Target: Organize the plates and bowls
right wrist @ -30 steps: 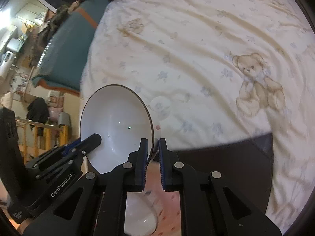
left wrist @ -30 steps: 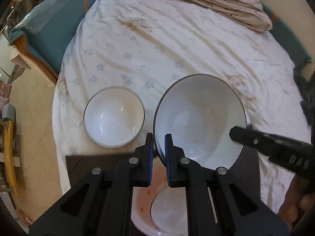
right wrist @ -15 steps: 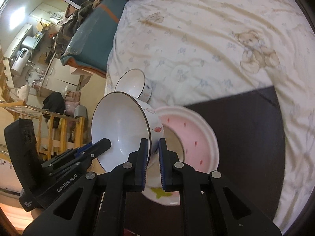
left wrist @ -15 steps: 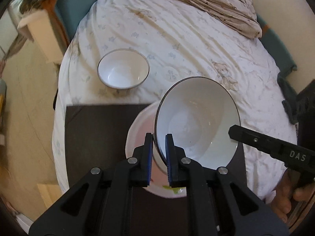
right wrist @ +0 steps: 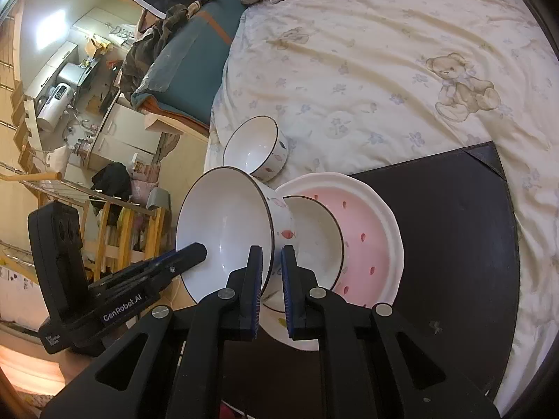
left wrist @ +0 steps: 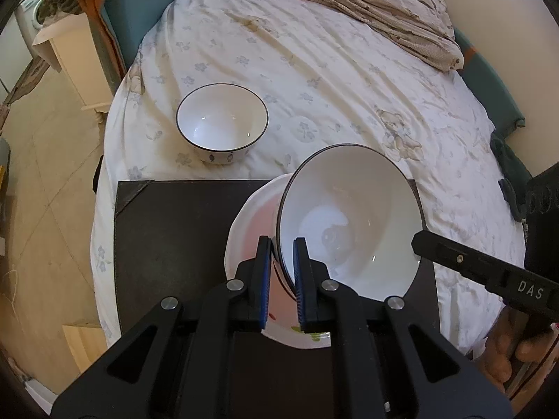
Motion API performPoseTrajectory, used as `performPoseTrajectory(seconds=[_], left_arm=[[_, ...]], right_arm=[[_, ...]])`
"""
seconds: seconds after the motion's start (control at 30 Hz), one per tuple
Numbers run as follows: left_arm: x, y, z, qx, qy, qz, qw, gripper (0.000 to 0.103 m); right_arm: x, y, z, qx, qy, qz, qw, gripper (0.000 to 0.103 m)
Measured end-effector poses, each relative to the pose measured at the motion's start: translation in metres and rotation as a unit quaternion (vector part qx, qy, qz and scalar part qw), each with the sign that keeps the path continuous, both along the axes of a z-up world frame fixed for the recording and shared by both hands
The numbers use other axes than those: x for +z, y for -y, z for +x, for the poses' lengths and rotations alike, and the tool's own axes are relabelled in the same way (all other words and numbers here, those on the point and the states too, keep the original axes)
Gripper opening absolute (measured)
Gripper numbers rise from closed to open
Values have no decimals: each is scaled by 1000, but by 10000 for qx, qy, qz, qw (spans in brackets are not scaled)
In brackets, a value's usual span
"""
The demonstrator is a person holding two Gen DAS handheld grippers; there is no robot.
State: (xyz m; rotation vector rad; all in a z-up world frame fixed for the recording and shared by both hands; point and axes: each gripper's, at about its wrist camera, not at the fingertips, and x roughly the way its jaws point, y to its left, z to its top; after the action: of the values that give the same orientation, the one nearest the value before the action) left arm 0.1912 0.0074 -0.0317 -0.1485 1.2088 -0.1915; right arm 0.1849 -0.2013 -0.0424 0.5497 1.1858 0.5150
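Note:
A large white bowl with a dark rim [left wrist: 349, 216] [right wrist: 223, 230] hangs tilted in the air. My left gripper [left wrist: 281, 244] is shut on its near rim, and my right gripper [right wrist: 271, 255] is shut on the opposite rim. Below it a pink plate [right wrist: 367, 241] [left wrist: 251, 223] lies on a dark mat [left wrist: 174, 244] [right wrist: 454, 244], with a smaller white dish [right wrist: 314, 237] on it. A small white bowl [left wrist: 222, 122] [right wrist: 256, 146] stands upright on the bed sheet beyond the mat.
The bed sheet [left wrist: 314, 70] has a crumpled blanket [left wrist: 367, 3] at the far end. A teal cushion [right wrist: 188, 59] and a white cabinet [left wrist: 73, 56] stand at the bed's left edge. The floor [left wrist: 45, 174] lies to the left.
Both grippers have risen and pulled back with the large bowl, so the mat, pink plate and small bowl show more fully and farther below.

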Motion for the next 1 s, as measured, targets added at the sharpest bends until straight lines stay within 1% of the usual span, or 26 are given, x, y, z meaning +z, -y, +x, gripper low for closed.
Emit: performPoseTrajectory(seconds=[0.17,0.3,0.43,0.53,0.67,0.77,0.83,0.87,0.93,1.0], left_arm=[[-9,1,7,51,-92,-9,9999,9],[-18,-3,16,95,-289,-172,9994,9],[-16,7,12,-79,-263,-8,9996,10],[-18,11,10,-150,-328,69,9993,10],[-23,13,10,-139,-417,146,9989,10],[-27,14,9,-169,-426,248,9986,10],[-27,15,8,-203,-422,160,9988,11],[-26,17,7,-234,-409,153,9988,11],[-25,22,5,-309,-362,169,9987,11],[-23,23,4,-319,-296,245,9988,11]], right_arm=[[-10,4,6,-55,-109,67,9999,12],[-16,6,12,-118,-214,88,9997,12],[-23,11,10,-182,-433,179,9987,12],[-24,11,6,-148,-495,33,9987,12],[-28,15,2,-167,-596,43,9981,12],[-30,11,1,-106,-612,-73,9980,12],[-30,10,1,-111,-612,-120,9980,12],[-29,9,1,-101,-579,-105,9982,11],[-26,6,1,-19,-557,141,9983,11],[-20,1,0,40,-423,31,9991,11]])
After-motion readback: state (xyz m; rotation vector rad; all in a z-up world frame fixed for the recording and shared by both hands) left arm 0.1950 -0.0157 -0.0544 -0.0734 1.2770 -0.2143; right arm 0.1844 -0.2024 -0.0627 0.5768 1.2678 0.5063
